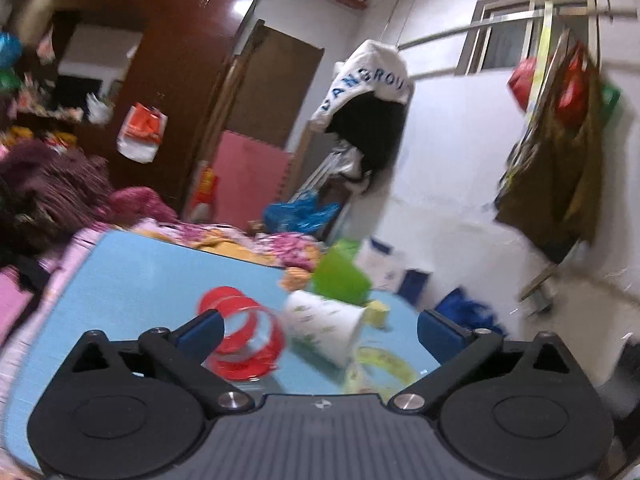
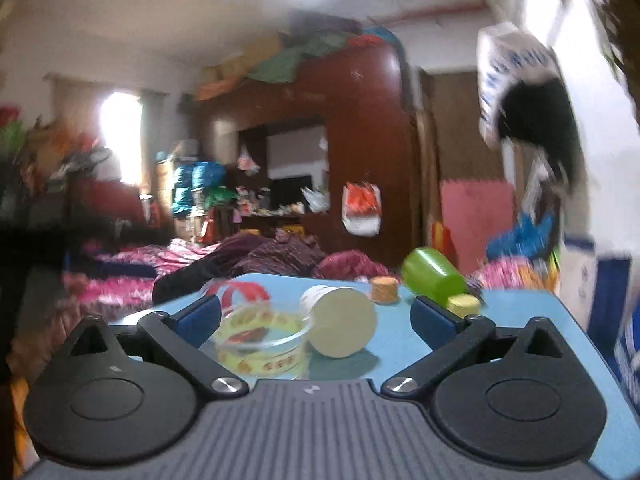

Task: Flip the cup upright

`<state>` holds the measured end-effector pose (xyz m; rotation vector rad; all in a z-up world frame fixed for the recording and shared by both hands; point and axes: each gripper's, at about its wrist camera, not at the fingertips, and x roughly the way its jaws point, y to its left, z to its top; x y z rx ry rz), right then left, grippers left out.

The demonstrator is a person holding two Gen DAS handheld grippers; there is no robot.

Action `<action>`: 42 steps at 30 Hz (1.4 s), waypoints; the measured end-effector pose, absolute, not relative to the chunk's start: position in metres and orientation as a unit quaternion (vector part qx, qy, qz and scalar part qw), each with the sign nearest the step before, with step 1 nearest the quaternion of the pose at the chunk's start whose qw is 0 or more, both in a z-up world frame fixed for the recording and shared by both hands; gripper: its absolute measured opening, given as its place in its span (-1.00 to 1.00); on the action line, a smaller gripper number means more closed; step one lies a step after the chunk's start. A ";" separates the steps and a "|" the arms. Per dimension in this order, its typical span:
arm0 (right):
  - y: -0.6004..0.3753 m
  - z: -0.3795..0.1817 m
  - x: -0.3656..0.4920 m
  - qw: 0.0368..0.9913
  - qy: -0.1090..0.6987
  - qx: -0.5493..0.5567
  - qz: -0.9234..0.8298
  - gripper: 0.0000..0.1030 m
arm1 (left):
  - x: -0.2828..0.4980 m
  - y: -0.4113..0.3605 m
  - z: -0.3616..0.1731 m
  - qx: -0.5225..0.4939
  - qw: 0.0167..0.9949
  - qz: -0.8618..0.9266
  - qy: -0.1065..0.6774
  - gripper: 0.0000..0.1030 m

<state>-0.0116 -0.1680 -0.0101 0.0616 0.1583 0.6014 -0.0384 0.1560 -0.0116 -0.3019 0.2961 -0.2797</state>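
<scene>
A white paper cup point(image 1: 324, 326) with a green print lies on its side on the light blue table point(image 1: 132, 280). In the right wrist view the cup point(image 2: 340, 322) shows its flat base toward me. A green plastic cup point(image 1: 340, 278) lies tipped behind it, and it also shows in the right wrist view point(image 2: 434, 278). My left gripper point(image 1: 320, 330) is open, with the white cup between its blue fingers. My right gripper point(image 2: 316, 318) is open, just short of the white cup. Both views are blurred.
A red tape roll point(image 1: 240, 330) lies left of the white cup. A clear roll with yellow print point(image 2: 264, 344) lies beside the cup. Two small yellow caps point(image 2: 384, 289) sit near the green cup. A bed with bedding point(image 2: 168, 260) lies beyond the table.
</scene>
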 end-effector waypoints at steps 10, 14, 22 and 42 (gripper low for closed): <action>-0.180 0.010 -0.006 0.959 0.181 0.029 0.214 0.98 | -0.070 0.109 0.010 -0.025 0.983 -0.058 0.170 1.00; -0.185 0.002 0.000 0.947 0.220 0.037 0.233 0.98 | -0.076 0.094 0.012 -0.015 0.981 -0.067 0.181 1.00; -0.182 0.001 -0.002 0.948 0.227 0.025 0.221 0.98 | -0.075 0.072 0.005 0.004 0.976 -0.071 0.207 1.00; -0.187 -0.002 -0.002 0.947 0.234 0.022 0.221 0.98 | -0.061 0.061 -0.010 0.023 0.966 -0.063 0.248 1.00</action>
